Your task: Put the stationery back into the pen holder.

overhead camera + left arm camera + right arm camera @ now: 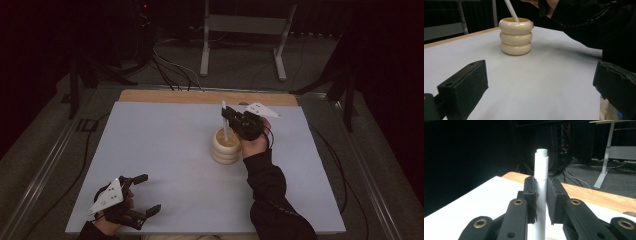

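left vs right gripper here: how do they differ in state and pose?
The left gripper has its jaws wide apart with nothing between them; the right gripper is shut on a white pen. The left one sits low at the table's near edge, pointing across the table; the right one is raised over the cream ribbed holder, with the pen's lower end going into it. Both are black, two-jawed and hand-held, each with a grey three-cornered plate.

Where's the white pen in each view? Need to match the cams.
High view: the white pen stands right of centre, its lower end inside the cream ringed cup, its shaft clamped by the right gripper.
Left gripper view: top centre, slanting down into the cup.
Right gripper view: centre, upright between the two black jaws.
Shared landmark: the table's wooden far edge.
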`<state>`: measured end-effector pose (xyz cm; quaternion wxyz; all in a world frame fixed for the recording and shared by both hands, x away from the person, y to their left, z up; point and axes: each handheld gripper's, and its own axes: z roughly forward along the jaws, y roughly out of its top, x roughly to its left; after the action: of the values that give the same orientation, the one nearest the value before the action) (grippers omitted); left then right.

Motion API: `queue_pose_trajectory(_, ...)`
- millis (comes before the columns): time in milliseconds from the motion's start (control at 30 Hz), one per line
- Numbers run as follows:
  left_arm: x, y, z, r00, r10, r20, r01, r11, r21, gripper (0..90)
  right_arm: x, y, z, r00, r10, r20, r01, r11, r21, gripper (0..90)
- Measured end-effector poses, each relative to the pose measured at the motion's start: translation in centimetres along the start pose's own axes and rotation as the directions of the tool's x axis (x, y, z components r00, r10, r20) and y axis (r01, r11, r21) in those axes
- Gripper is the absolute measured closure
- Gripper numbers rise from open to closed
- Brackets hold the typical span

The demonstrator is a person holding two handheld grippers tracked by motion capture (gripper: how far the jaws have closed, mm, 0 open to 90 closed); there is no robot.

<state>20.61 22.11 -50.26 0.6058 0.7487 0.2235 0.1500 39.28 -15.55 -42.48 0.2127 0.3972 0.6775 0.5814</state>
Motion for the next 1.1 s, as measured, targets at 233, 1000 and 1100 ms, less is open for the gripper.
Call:
queue_pose_trajectory(233, 0.0, 0.0, 0.0, 1.0, 0.001, 0.001, -0.001, 1.0, -0.001, 0.2, -0.3, -0.7, 0.2, 0.9999, 0.015, -0.003, -0.015, 1.0, 0.005, 78.1)
queue_pose_trajectory(1000, 0.0, 0.0, 0.0, 1.0, 0.002, -0.003, -0.002, 1.0, 0.004, 0.2, -0.8, -2.4, 0.0, 0.9973, 0.059, 0.043, -0.064, 0.991, 0.117, 77.4)
queue_pose_trajectory(1100, 0.0, 0.0, 0.0, 1.0, 0.001, -0.004, -0.001, 1.0, 0.005, 0.2, -0.8, -2.4, -0.1, 0.9974, 0.053, 0.049, -0.059, 0.989, 0.134, 77.4)
